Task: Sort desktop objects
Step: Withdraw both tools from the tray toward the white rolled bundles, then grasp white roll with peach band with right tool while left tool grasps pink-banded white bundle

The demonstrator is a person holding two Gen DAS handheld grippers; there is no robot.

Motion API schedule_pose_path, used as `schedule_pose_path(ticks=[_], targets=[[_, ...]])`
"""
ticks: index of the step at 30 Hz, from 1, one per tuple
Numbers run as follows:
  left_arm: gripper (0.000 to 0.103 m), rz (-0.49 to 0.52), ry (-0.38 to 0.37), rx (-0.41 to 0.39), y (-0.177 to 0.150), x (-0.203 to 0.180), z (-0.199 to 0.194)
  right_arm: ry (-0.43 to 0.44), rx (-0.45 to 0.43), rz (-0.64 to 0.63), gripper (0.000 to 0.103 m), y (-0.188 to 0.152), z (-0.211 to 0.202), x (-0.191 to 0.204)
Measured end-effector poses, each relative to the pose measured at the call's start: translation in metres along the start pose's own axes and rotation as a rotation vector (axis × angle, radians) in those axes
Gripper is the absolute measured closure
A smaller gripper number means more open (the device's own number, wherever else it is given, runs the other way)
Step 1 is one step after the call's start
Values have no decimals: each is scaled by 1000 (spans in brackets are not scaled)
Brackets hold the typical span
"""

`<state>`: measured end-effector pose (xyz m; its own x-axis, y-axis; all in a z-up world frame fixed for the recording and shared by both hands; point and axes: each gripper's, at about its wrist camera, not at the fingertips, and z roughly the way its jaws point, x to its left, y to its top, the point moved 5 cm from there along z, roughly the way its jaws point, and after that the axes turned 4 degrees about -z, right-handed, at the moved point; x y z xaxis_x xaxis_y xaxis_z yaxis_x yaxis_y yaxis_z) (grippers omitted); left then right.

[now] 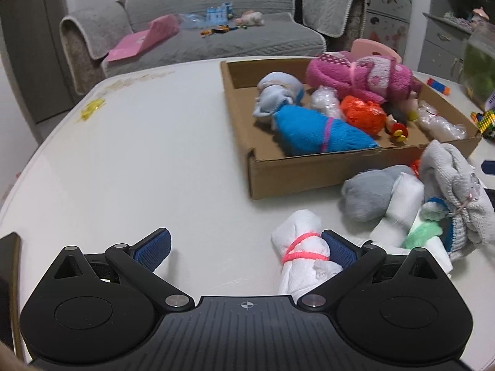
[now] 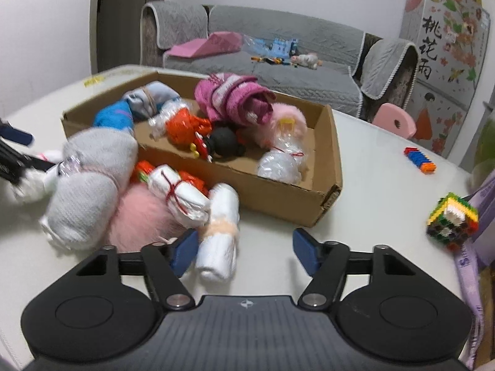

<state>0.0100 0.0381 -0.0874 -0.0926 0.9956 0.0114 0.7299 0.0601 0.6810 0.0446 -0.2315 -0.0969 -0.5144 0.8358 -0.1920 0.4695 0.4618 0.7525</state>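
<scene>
Fingers of the left gripper (image 1: 246, 249) are wide apart and hold nothing. A white bundle with a pink band (image 1: 304, 259) lies on the white table (image 1: 139, 154), touching the finger at 3 o'clock. The cardboard box (image 1: 309, 173) sits at 1 o'clock, full of soft rolls. The right gripper (image 2: 246, 250) is spread wide too. A white roll with a peach band (image 2: 219, 232) lies against its 9 o'clock finger.
</scene>
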Motion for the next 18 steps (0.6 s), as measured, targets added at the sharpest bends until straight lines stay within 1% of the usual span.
schedule_pose_path(ticks=[3, 4, 7, 10, 13, 15, 17, 18], targets=[[0, -2, 12, 20, -5, 5, 3, -3, 13, 8, 48, -4, 1, -3], [0, -5, 5, 12, -6, 6, 3, -3, 16, 14, 48, -4, 1, -4], [0, 8, -17, -11, -8, 7, 1, 33, 18, 29, 48, -5, 2, -4], [0, -21, -36, -3, -9, 11, 2, 60, 19, 40, 50, -5, 4, -3], [0, -21, -34, -5, -9, 11, 2, 80, 20, 58, 49, -4, 6, -2], [0, -27, -31, -15, -11, 11, 1, 90, 22, 80, 42, -5, 7, -5], [0, -35, -25, -20, -12, 10, 1, 115, 39, 111, 0, -9, 10, -8], [0, -36, -23, -20, -12, 11, 0, 116, 51, 111, 0, -12, 12, -8]])
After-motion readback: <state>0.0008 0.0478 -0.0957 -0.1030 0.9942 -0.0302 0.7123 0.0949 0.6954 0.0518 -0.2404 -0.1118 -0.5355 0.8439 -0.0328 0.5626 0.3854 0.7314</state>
